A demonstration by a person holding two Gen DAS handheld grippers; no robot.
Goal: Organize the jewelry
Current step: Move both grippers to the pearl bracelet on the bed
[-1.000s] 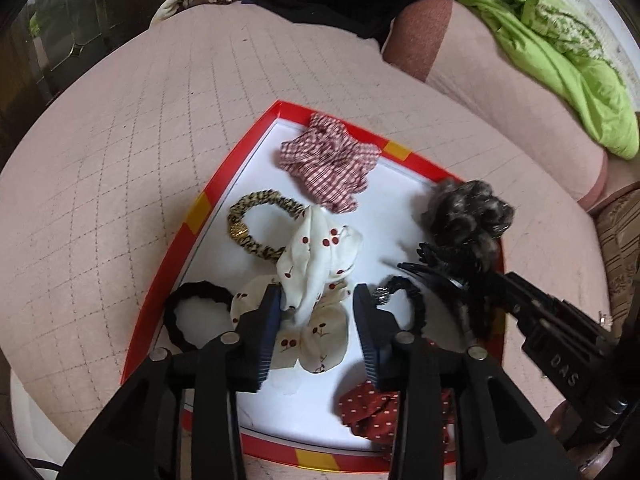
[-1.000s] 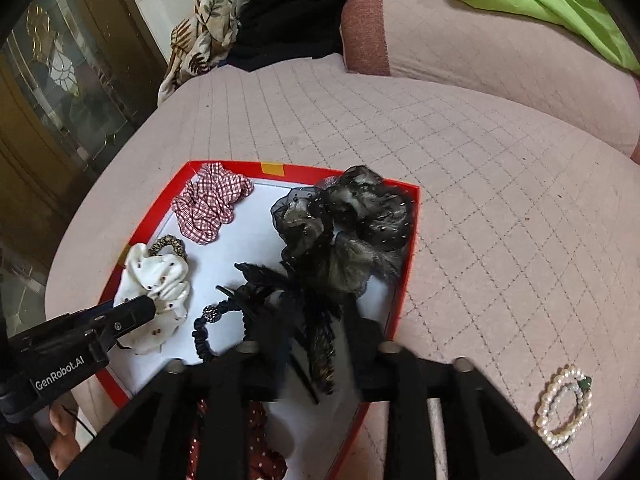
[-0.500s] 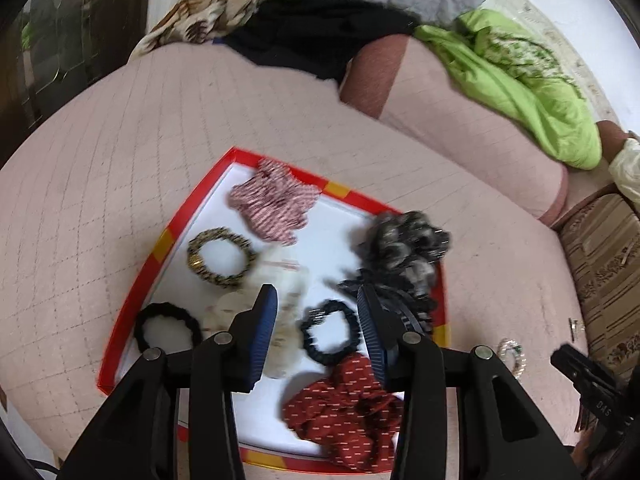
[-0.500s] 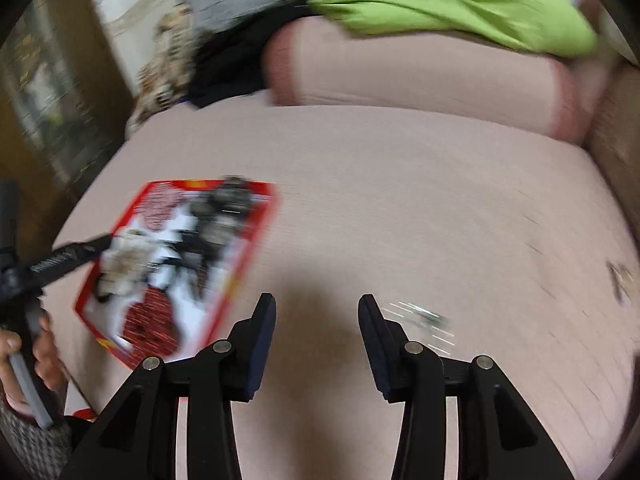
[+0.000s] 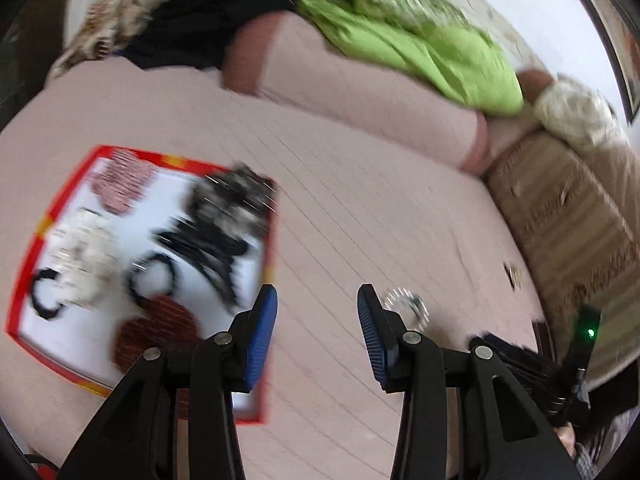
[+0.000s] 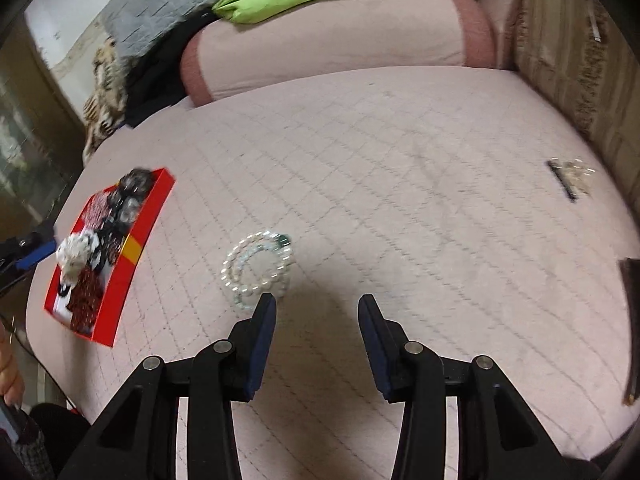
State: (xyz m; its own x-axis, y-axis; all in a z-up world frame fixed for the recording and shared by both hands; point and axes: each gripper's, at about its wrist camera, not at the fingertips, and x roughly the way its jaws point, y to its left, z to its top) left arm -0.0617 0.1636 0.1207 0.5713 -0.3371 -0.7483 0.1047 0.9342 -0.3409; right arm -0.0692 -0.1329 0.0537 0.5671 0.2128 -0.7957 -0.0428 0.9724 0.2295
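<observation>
both tongs have left the red tray (image 6: pixel 132 248); right tongs (image 6: pixel 316 320) now near the pearl bracelet (image 6: pixel 258 268).

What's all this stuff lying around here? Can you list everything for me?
Tray: one, red rim, white floor, on the left of the bed.
Hair ties and scrunchies: several, black, white, red, checked, all in the tray; too blurred to count.
Bead bracelet: one, pearly white with a green bead, on the bedcover right of the tray.
Small clip-like items: dark and clear, far right on the cover; blurred.
Bedcover: one, pink, quilted.
Bolster: one, pink, at the back.
Blanket: one, lime green, over the bolster.
Left tool: black, blue pads, open, empty.
Right tool: same, open, beside the bracelet.
</observation>
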